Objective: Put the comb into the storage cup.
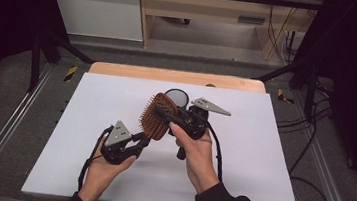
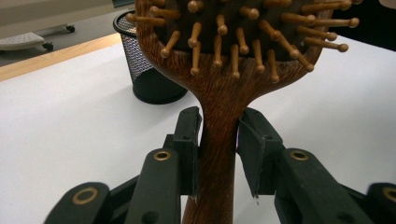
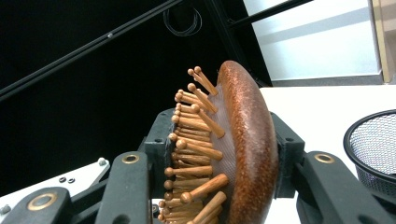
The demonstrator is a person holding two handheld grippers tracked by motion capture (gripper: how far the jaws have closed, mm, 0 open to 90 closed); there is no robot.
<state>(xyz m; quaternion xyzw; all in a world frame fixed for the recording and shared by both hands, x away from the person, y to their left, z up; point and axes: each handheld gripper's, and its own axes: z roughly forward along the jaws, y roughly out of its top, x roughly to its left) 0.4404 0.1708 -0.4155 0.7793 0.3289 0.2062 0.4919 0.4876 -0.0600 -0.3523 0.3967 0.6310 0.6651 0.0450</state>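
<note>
the wooden paddle hairbrush (image 1: pixel 153 116) hangs above the white table (image 1: pixel 86 146) – right gripper (image 3: pixel 219 158) clamps its head, bristles to back, so the left gripper (image 2: pixel 219 154), barely parted, can let the handle go – mesh cup (image 2: pixel 149 74) waits nearby.

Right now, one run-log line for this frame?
left gripper: at hairbrush handle, right pad off | right gripper: shut on hairbrush head | mesh cup: upright on table

Wooden hairbrush (image 1: pixel 154 116), pegged, tilted above table
</note>
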